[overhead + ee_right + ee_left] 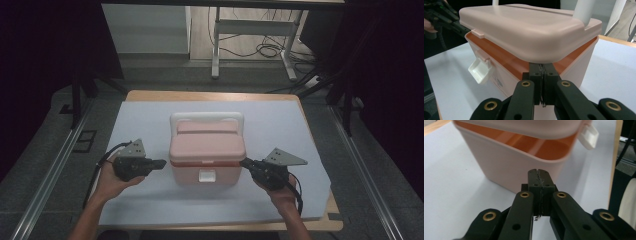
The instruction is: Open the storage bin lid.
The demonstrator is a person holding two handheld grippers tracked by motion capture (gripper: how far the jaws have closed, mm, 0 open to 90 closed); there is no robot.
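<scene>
A pink lidded box (207, 150) with a white handle (206, 117) stands in the middle of the white mat (145, 120). Its white front latch (207, 175) hangs down unfastened. An orange band shows between lid and body. My left gripper (162, 163) is shut with nothing in it, its tips close to the box's left wall (506, 167), below the lid edge. My right gripper (242, 162) is also shut and empty. Its tips (541, 67) sit right under the lid's rim (544, 53) on the box's right side; I cannot tell whether they touch it.
The mat covers a wooden table (210, 95) with bare mat on both sides of the box and in front of it. Dark curtains flank the table. A desk frame (216, 45) and cables (270, 50) lie on the floor behind.
</scene>
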